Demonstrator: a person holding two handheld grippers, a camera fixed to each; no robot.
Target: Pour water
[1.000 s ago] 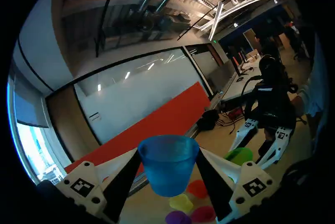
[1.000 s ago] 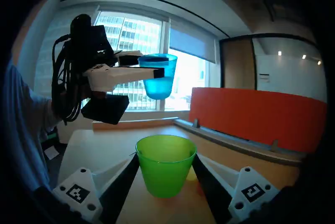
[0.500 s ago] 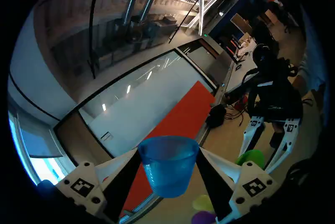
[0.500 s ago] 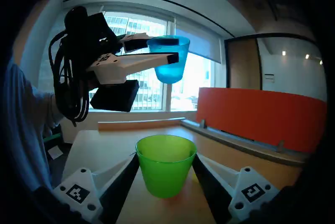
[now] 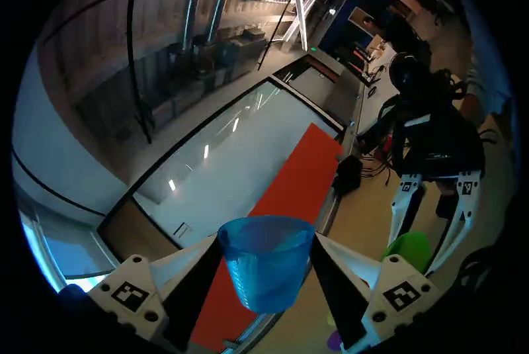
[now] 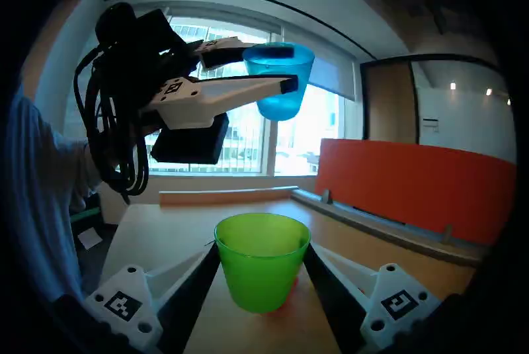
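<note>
The left gripper (image 5: 266, 253) is clamping both fingers against the sides of a blue cup (image 5: 266, 274), closed only as far as the cup's width allows. The right gripper (image 6: 261, 251) is gripping a green cup (image 6: 261, 278) the same way, a finger pressing on each flank, mouth facing up.

In the right gripper view the green cup is sitting low over the wooden table (image 6: 165, 235), toward its near edge. Whether its base is touching the wood cannot be told. The left gripper (image 6: 285, 68) is reaching in from the left, and the blue cup (image 6: 281, 99) is hanging high above the green one, a little to the right and apparently somewhat farther toward the window edge of the table. The two cups are well apart.

The blue cup is standing close to upright, its long axis near vertical and its rim up. Whether it is carrying water cannot be made out.

In the left gripper view the right gripper (image 5: 423, 241) and the green cup (image 5: 410, 248) are lying below and to the right. Judging from this, pouring is going to require bringing the blue rim down over the green mouth, then tipping it.
</note>
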